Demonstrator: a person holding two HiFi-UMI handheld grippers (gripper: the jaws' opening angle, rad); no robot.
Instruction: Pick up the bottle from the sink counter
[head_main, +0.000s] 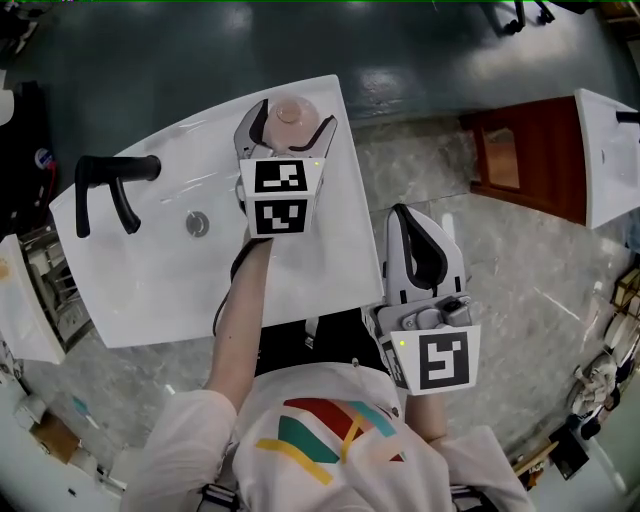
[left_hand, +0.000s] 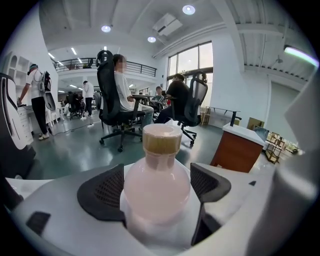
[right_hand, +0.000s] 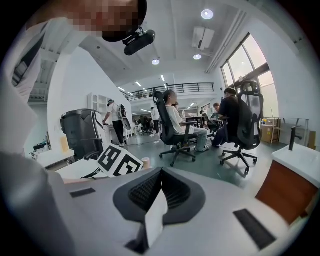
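Reached, not gripped: left gripper (head_main: 294, 118) spread wide around the bottle (left_hand: 157, 187) on the far rim of the sink (head_main: 150, 270). Right gripper (head_main: 408, 222) closed, empty, beside the sink. Remaining: squeeze, lift.

Light: bright and even, from round ceiling lamps (left_hand: 188, 9) and tall windows (left_hand: 192, 62). Glare: pale sheen on floor (head_main: 400, 50) and sink (head_main: 150, 270). Shadows: faint. Both gripper views: fisheye, with dark rounded corners and bowed lines. Bottle (left_hand: 157, 185): close and slightly soft.
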